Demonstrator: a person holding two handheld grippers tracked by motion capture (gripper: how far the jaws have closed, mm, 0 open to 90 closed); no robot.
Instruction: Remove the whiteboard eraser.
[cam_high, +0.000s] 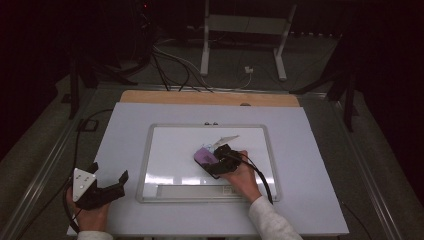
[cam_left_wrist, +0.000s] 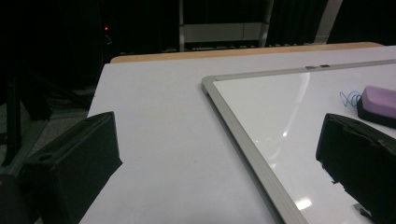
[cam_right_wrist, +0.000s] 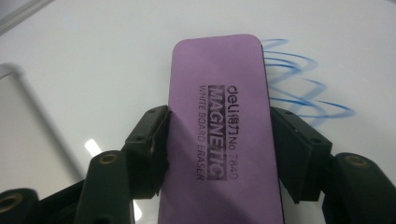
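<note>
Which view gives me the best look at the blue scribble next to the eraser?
The right gripper view: the blue scribble loops out beside the purple eraser. The left gripper view catches a small piece far off. The high view is too coarse to make it out.

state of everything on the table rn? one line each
eraser: clamped between the right gripper's jaws, flat on the board, beside the scribble
right gripper: shut on the eraser
left gripper: open, empty, off the board
whiteboard: lying flat on the table
blue scribble: not yet wiped
</note>
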